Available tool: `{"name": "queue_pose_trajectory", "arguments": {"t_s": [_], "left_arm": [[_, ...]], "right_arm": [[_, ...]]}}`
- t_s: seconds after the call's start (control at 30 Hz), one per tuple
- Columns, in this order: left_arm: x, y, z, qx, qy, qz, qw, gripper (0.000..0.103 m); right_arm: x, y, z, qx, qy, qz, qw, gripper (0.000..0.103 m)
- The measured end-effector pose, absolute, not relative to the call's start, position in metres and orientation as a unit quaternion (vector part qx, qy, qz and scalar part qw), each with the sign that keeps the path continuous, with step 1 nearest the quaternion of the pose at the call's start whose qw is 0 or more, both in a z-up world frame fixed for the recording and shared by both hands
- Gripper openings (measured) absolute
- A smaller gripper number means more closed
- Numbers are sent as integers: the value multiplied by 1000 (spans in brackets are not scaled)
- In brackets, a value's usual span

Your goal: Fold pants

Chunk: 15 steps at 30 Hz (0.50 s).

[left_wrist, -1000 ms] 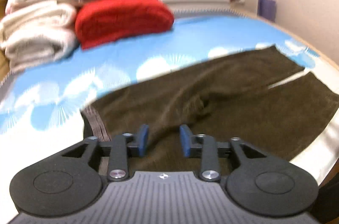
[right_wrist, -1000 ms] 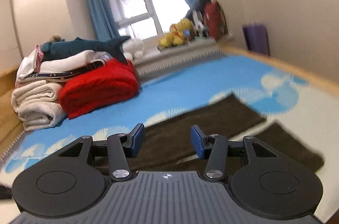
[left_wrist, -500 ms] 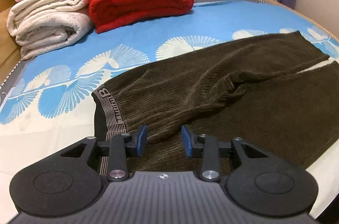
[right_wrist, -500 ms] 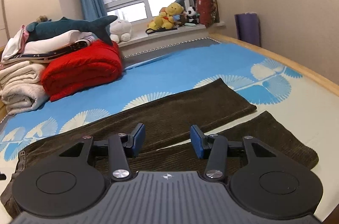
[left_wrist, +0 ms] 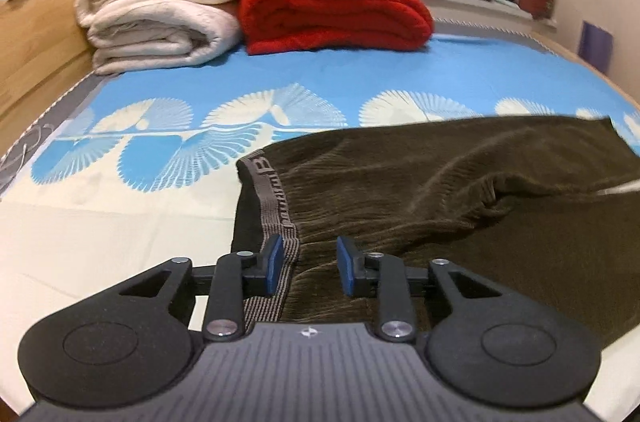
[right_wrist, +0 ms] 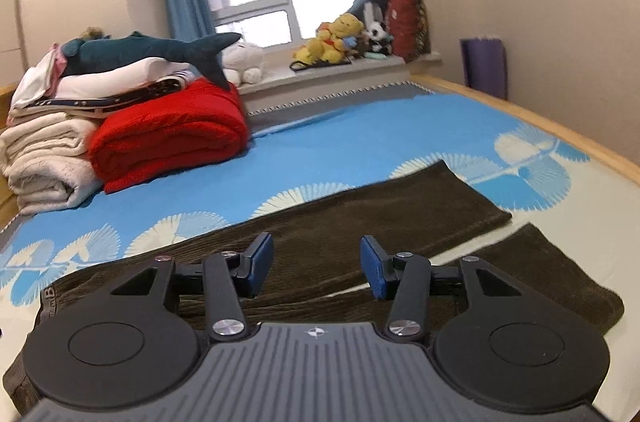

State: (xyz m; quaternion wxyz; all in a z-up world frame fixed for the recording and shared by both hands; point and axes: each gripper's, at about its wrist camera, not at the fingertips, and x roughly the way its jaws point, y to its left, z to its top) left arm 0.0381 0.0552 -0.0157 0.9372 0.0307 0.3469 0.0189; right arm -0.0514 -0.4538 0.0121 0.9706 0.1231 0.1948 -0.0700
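Observation:
Dark brown corduroy pants (left_wrist: 460, 190) lie spread flat on the bed, with a grey striped waistband (left_wrist: 276, 206) at the left and both legs running right. My left gripper (left_wrist: 308, 264) is open and empty, hovering low over the waistband's near end. In the right wrist view the pants (right_wrist: 360, 218) show both legs, split by a pale gap. My right gripper (right_wrist: 316, 266) is open and empty above the legs near the crotch.
A blue and cream fan-patterned bedsheet (left_wrist: 400, 78) covers the bed. Folded cream blankets (left_wrist: 160, 18) and a red blanket (left_wrist: 336, 10) are stacked at the back left, with a plush shark (right_wrist: 152, 50) on top. Stuffed toys (right_wrist: 340, 38) sit on the windowsill. A wall runs along the right.
My left gripper has moved left and lower toward the waistband. My right gripper has dipped slightly closer over the legs. Both stay open.

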Motion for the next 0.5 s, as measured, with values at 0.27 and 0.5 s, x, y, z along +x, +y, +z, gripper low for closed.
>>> {"name": "queue_pose_trajectory", "arguments": {"t_s": [0.27,0.5], "left_arm": [[35,56,-6,3,346,6,938,31],[40,47,-7,17,348,-16,937,31]], "right_arm": [[-63,-442,18,106,178,-59,977,50],[-65,-451,15,106,177,-74,976,50]]}}
